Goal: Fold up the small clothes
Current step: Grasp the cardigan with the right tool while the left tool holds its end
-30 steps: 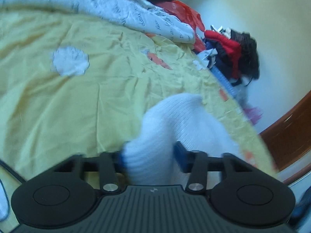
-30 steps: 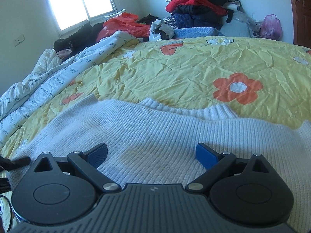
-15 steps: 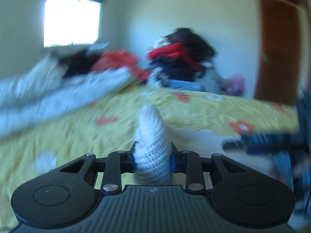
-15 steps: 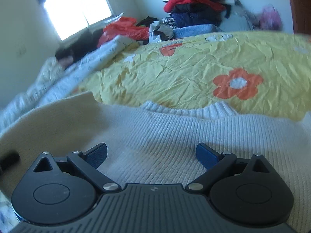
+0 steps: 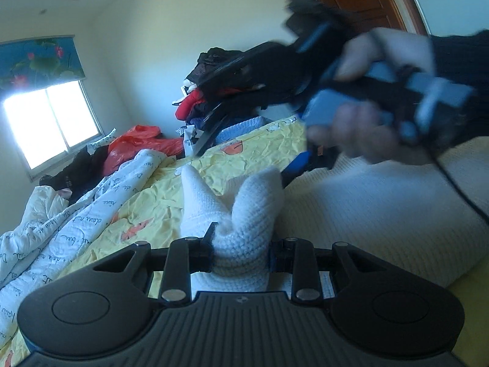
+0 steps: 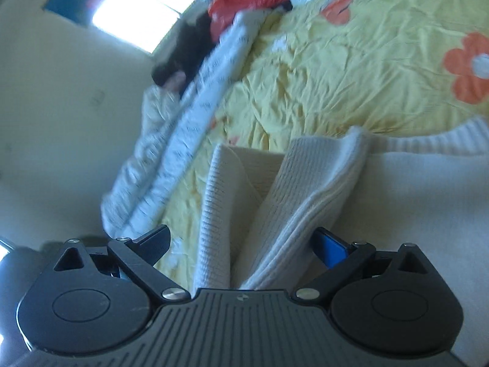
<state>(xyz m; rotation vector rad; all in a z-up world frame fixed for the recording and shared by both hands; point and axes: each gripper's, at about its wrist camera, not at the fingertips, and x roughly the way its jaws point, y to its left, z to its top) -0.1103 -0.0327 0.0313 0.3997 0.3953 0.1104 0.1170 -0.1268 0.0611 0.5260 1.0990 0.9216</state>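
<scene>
- Out beyond the left finger of the left gripper, a white quilt with dark script is lying bunched along the far edge of the yellow flowered bedspread, with a bright window behind it.
- Between that gripper's fingers, a bunched fold of the white knit sweater is standing up in two soft peaks; the jaws have just been closing and are now pinching this fold from both sides.
- Past the fingertips, a heap of red and dark clothes is piling up against the wall.
- To the right of the right finger, the rest of the sweater is lying flat on the bedspread.
- Above that flat part, a person's hand is gripping the handle of the right gripper, which is blurred; a blue pad is showing just beside the lifted fold.
- In the right wrist view, the quilt is running away beyond the left finger of the right gripper.
- Its fingers are standing wide apart, pressing on nothing.
- Between them, a folded-over edge of the sweater is rising in thick layers; whether it is touching the blue right pad I cannot tell.
- Right of the right finger, the sweater body is spreading flat, its ribbed hem against the bedspread with its orange flowers.
</scene>
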